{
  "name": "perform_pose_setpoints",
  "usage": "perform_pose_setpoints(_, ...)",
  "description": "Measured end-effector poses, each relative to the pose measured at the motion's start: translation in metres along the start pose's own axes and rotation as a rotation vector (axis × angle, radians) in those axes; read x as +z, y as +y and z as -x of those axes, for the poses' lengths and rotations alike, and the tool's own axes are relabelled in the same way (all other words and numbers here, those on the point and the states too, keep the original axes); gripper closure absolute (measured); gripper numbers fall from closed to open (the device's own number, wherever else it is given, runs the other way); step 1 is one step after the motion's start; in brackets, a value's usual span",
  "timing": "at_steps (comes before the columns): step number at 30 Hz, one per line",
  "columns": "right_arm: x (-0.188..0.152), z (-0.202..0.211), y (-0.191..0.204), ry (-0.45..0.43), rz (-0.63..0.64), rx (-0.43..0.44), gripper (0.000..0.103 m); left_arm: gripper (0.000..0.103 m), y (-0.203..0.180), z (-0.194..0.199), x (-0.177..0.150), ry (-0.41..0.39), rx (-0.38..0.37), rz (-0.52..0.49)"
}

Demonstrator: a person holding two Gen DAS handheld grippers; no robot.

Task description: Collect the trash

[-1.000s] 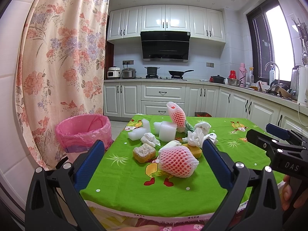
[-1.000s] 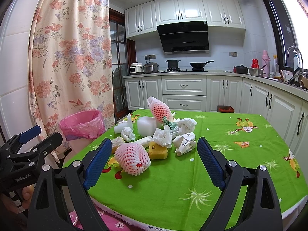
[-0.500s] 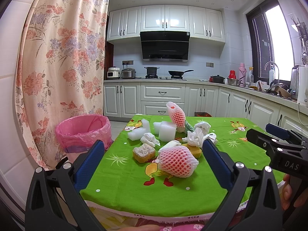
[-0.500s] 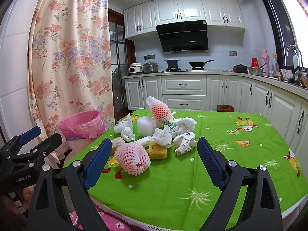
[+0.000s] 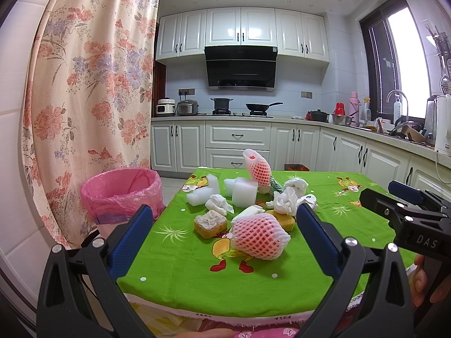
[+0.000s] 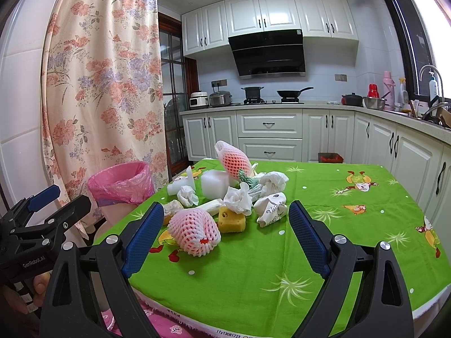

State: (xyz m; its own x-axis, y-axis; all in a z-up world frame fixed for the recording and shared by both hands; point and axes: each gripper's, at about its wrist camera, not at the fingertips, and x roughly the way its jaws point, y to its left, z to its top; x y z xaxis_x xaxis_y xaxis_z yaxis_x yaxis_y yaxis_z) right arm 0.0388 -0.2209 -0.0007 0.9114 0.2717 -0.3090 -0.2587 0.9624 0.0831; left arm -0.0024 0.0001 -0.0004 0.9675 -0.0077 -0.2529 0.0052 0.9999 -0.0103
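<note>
With the left gripper (image 5: 222,233) and right gripper (image 6: 225,231) both spread wide and empty, it seems best to close gently around the near foam net (image 5: 259,238), which lies at the near edge of the trash pile, right of the pink bin (image 5: 121,190).

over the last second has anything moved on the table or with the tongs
Nothing visibly changed. Both tongs, left and right, stay open short of the trash pile, the near foam net lies untouched, and the pink-lined bin stands where it was.
</note>
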Motion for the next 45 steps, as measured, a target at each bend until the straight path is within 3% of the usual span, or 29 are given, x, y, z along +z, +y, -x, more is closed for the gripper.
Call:
perform_pose_setpoints(20, 0.002, -0.001, 0.004, 0.003, -0.005, -0.009, 0.018, 0.004, -0.002, 0.0, 0.0, -0.002, 0.003, -0.008)
perform_pose_setpoints(30, -0.006, -0.024, 0.008, 0.038, -0.005, -0.014, 0.018, 0.004, 0.013, -0.007, -0.004, 0.02, 0.021, 0.033)
perform_pose_setpoints(36, -0.019, -0.069, 0.025, 0.114, 0.044, 0.032, 0.018, 0.004, 0.044, -0.046, -0.012, 0.133, 0.048, 0.108)
perform_pose_setpoints(40, -0.028, -0.096, 0.035, 0.159, 0.075, 0.061, 0.018, 0.004, 0.066, -0.077, -0.022, 0.174, 0.117, 0.098)
perform_pose_setpoints(45, -0.036, -0.129, 0.041, 0.225, 0.088, 0.088, 0.018, 0.004, 0.088, -0.118, -0.032, 0.228, 0.127, 0.113)
